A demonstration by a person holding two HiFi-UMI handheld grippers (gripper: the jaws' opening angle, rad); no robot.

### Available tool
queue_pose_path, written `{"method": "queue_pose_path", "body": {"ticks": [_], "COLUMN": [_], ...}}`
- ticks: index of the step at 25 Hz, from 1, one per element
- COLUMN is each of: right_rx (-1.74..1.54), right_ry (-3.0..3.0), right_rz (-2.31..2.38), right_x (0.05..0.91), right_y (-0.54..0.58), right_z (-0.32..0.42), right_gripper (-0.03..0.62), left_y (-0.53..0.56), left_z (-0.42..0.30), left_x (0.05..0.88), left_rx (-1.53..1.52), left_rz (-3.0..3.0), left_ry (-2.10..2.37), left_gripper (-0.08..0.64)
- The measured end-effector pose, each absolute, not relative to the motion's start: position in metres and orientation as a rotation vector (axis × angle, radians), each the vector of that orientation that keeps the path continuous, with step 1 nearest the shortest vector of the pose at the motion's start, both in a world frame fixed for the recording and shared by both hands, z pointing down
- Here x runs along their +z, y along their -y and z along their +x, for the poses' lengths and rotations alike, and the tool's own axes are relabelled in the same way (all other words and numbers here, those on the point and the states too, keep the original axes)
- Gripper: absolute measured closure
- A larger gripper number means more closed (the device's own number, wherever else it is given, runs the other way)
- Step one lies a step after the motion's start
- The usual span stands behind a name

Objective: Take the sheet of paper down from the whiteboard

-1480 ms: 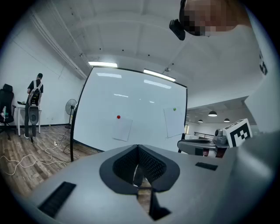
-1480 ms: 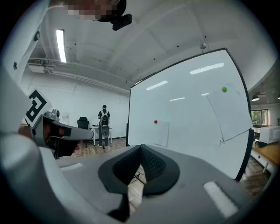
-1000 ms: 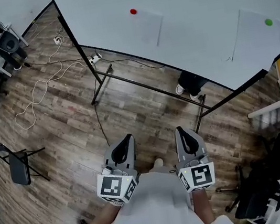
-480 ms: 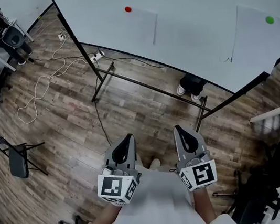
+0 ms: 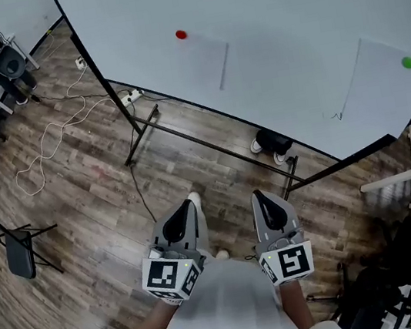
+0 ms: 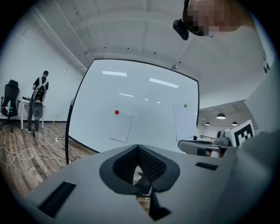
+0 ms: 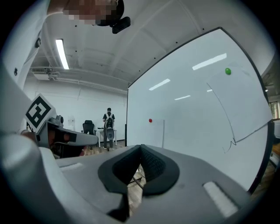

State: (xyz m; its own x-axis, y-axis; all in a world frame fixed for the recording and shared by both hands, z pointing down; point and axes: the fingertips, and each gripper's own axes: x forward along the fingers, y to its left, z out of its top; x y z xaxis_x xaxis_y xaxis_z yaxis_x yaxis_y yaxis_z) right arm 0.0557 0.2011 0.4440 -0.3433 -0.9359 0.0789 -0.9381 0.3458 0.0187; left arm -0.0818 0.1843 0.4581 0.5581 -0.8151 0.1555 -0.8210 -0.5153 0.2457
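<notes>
We hold the left hand-held gripper point(image 5: 188, 206) and right hand-held gripper point(image 5: 261, 196) pressed together, lower centre; the sheet of paper point(image 5: 200, 59) hangs well apart, upper centre.

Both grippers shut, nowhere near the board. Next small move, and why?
Probably bring the right gripper forward and up toward the green-magnet sheet, opening its fingers on the way. It and the left gripper are shut, empty and well short of the whiteboard. The red-magnet sheet could equally be the target.
</notes>
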Motion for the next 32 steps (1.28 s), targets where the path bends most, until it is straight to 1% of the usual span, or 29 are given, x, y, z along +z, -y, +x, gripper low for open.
{"method": "queue_pose_path", "body": {"ticks": [8,18,22,32], "right_rx": [0.043,0.047,0.059,0.049], "right_ry": [2.489,2.421,2.409,2.469], "right_rz": [1.805,1.904,1.910,1.826], "right_x": [0.430,0.414,0.415,0.406], "right_y": [-0.074,0.047,0.067,0.085], "right_z": [0.061,0.066,0.073,0.082], "right_gripper": [0.589,0.589,0.589,0.589], "left_y": [-0.042,0.085,0.106,0.114], "left_z": [-0.071,-0.061,-0.050,-0.045], "left_x": [0.440,0.429,0.423,0.427], "left_rx": [0.011,0.036,0.047,0.047], "left_rz": [2.563,2.611,2.637,2.564], "left_ry": [1.298,1.179,1.153,1.237], "left_gripper": [0.554,0.554,0.554,0.554]}}
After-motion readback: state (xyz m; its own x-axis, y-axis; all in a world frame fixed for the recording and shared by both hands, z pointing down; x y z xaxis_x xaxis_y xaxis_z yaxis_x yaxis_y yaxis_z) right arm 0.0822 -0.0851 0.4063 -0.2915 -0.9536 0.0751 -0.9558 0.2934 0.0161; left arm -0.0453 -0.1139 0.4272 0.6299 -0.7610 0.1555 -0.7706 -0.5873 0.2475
